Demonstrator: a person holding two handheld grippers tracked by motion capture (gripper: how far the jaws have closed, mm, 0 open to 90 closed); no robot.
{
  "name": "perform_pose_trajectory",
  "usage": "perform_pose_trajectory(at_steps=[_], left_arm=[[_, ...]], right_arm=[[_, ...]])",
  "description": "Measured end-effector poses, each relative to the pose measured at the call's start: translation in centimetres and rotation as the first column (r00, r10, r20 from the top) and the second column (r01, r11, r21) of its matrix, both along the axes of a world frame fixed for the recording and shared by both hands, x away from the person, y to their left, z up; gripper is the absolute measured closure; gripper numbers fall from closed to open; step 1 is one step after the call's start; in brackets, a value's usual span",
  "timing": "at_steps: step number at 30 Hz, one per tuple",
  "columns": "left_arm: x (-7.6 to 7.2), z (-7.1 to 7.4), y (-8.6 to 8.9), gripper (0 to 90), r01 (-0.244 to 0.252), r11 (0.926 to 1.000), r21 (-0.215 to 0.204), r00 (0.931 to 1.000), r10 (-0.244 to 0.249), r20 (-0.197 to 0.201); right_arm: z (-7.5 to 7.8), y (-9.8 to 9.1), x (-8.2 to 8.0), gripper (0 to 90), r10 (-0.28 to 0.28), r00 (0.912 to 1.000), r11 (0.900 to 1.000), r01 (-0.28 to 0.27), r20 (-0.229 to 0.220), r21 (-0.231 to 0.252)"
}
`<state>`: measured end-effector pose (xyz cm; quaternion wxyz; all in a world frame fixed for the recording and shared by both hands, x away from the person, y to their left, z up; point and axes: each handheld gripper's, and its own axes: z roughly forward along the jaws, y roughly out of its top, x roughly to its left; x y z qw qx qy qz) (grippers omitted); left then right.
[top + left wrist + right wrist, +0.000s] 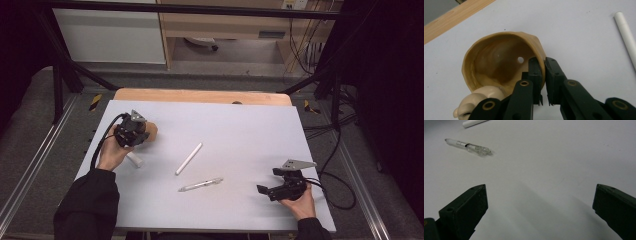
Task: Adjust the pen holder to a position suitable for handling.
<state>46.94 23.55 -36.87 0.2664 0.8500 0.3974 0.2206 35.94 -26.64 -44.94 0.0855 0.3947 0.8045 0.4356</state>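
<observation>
A tan hollow cup [494, 60] with a small hole in its wall lies on its side at the table's left [151, 131]. My left gripper [542, 61] is shut on the cup's rim, one jaw inside and one outside. A hand holds that left gripper [142, 134] over the cup. A cream rounded piece [481, 96] sits right beside the cup. My right gripper [540, 192] stands open, with bare white table between its jaws. That right gripper [268, 181] rests low at the front right.
A white stick [189, 158] and a clear pen [200, 184] lie mid-table; the right gripper view has the clear pen [467, 145] ahead to the left. A short white cylinder [135, 160] pokes out under the left hand. The white table sheet [240, 130] ends at a wooden strip [200, 95] at the back.
</observation>
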Motion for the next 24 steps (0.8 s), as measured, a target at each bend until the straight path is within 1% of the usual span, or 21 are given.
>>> perform_pose_trajectory(at_steps=[6, 11, 18, 22, 24], left_arm=[[-0.9, 0.6, -0.8, 83.4, -0.009, 0.9996, -0.027, 0.9999, 0.009, 0.012], [-1.6, 0.7, -2.2, 83.3, -0.015, 0.9991, -0.040, 0.9998, 0.015, 0.010], [-2.3, 0.5, -4.6, 83.4, -0.005, 0.9989, -0.048, 1.0000, 0.006, 0.006], [-2.4, 0.3, -6.4, 83.3, 0.015, 0.9993, -0.033, 0.9999, -0.015, 0.008], [-2.4, 0.2, -7.3, 83.3, 0.015, 0.9993, -0.034, 0.9999, -0.015, 0.004]], right_arm=[[0.0, 0.0, 0.0, 0.6, 0.001, 1.0000, 1.0000, -0.001, -0.001, -0.001], [0.0, 0.0, 0.0, 0.6, 0.001, 1.0000, 1.0000, -0.001, -0.004, -0.001], [0.0, 0.0, 0.0, 0.6, 0.001, 1.0000, 1.0000, -0.001, -0.001, 0.000], [0.0, 0.0, 0.0, 0.6, 0.002, 1.0000, 1.0000, -0.002, 0.000, -0.001], [0.0, 0.0, 0.0, 0.6, 0.002, 1.0000, 1.0000, -0.002, 0.000, 0.000]])
